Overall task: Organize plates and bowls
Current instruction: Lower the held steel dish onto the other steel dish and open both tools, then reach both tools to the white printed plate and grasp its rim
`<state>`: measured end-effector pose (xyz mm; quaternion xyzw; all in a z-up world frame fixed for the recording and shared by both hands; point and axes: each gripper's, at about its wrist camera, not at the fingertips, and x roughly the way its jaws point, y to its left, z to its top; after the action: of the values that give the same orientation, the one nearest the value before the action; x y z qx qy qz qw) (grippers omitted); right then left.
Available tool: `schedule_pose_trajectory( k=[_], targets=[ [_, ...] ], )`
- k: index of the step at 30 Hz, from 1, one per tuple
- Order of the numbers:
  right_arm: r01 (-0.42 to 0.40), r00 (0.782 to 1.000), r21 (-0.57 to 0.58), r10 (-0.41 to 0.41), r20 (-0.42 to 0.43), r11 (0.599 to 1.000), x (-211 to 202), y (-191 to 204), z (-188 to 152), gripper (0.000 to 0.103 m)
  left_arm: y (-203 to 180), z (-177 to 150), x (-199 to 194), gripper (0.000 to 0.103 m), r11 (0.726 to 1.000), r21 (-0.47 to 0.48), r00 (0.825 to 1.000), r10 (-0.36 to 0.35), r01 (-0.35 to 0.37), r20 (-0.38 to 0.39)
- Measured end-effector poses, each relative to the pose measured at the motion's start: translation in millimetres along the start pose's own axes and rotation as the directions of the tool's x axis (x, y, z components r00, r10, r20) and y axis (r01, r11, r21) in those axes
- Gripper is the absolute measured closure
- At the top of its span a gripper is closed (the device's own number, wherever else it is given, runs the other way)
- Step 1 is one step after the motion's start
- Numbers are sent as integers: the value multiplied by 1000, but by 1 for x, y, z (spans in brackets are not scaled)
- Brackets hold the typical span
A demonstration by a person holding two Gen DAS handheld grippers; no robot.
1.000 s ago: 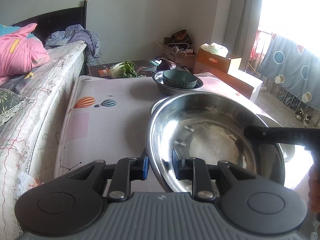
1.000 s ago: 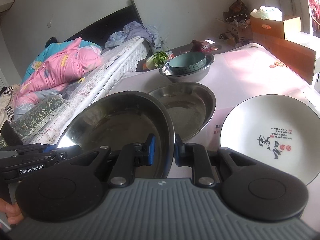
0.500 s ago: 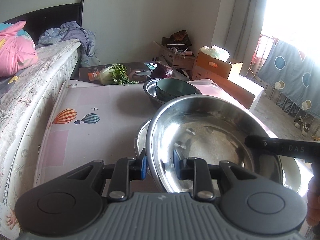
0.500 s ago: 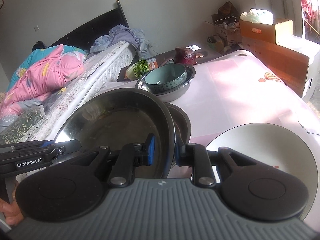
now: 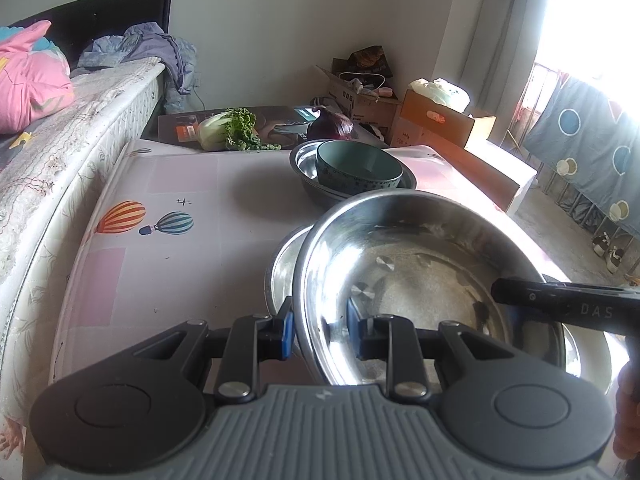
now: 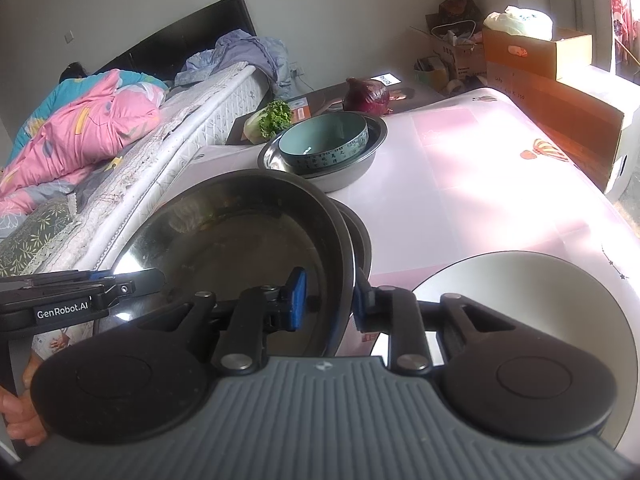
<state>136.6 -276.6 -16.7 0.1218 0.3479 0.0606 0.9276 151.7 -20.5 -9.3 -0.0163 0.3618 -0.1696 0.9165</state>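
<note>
Both grippers hold one large steel basin (image 5: 420,280) by opposite rims, above the table. My left gripper (image 5: 318,330) is shut on its near rim. My right gripper (image 6: 329,302) is shut on the opposite rim of the same basin (image 6: 240,240). A second steel basin (image 5: 282,268) lies on the table just under it; its edge shows in the right wrist view (image 6: 360,236). Farther back a teal bowl (image 5: 358,168) sits inside a smaller steel bowl (image 5: 308,182), also in the right wrist view (image 6: 324,140). A white plate (image 6: 520,304) lies at the right.
The table (image 5: 180,200) has a pink cloth with balloon prints. A bed (image 5: 60,120) runs along its left side. A cabbage (image 5: 228,130) and a red onion (image 5: 330,126) lie behind the table. Cardboard boxes (image 5: 444,120) stand at the far right.
The held basin has moved forward over the basin on the table and nearer the teal bowl. Both grippers stay shut on its rims. The white plate has dropped lower in the right view.
</note>
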Motion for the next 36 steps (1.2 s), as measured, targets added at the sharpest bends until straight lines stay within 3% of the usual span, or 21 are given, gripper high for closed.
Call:
schedule_pose_trajectory(
  k=[24, 31, 36],
  targets=[
    [28, 1000, -41, -28, -10, 999, 15, -4, 4, 79, 9, -2, 10, 74, 999, -51, 999, -19, 18, -30],
    [39, 999, -34, -38, 33, 999, 2, -7, 9, 69, -1, -2, -6, 46, 1000, 2, 1000, 12, -12, 23],
    [39, 996, -19, -37, 83, 999, -20, -14, 6, 60, -7, -1, -16, 39, 1000, 15, 999, 24, -25, 34]
  ],
)
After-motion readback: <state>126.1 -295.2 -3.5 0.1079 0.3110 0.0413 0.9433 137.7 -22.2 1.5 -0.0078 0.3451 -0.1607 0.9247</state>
